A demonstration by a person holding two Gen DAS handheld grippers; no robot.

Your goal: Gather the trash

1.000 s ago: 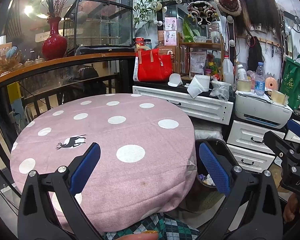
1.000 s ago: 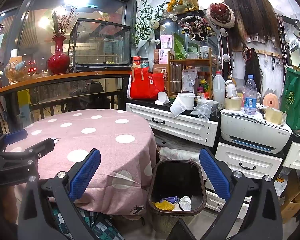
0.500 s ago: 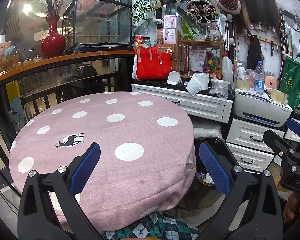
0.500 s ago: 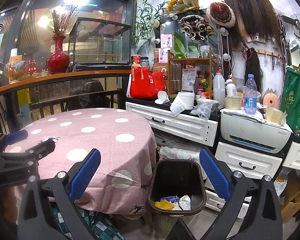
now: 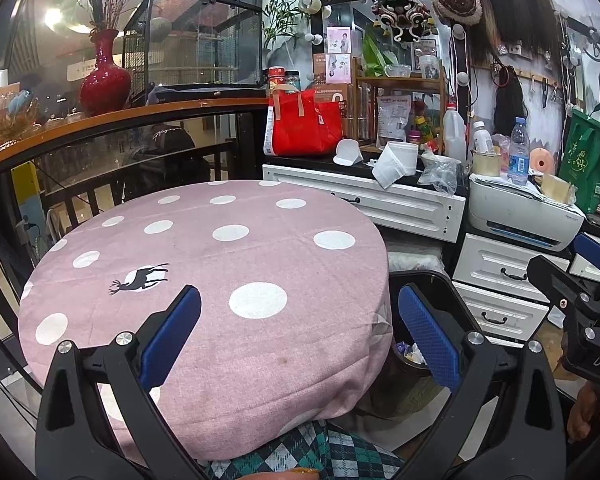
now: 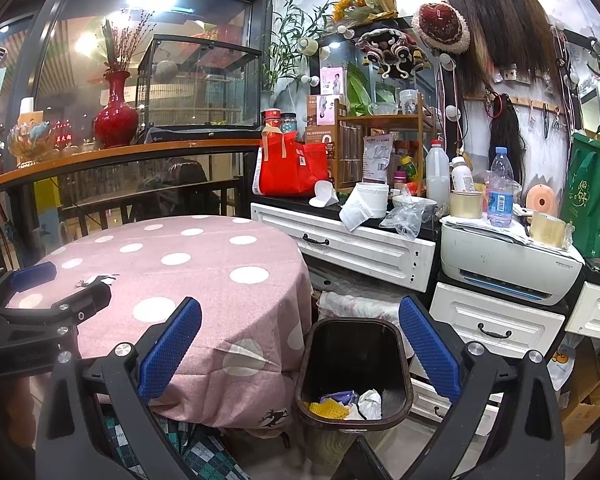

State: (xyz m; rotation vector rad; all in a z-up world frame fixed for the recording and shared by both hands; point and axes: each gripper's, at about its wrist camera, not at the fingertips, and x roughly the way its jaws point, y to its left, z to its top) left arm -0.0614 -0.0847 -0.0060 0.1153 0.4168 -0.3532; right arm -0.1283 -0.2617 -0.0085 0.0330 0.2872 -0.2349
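I see the round worktop under a pink dotted cloth (image 6: 188, 264) at left, the dark plastic trash bin (image 6: 354, 336) just beside its right edge. Crumpled scraps (image 6: 350, 402) lie in the bin. Behind it stand white drawer cabinets (image 6: 364, 248); a white printer (image 6: 508, 268) sits at right.

Count: 1 tabletop (image 6: 204, 248); 1 bin (image 6: 312, 364); 2 tools (image 6: 300, 344) (image 5: 299, 332); 1 vase (image 6: 115, 118); 1 printer (image 6: 508, 264).
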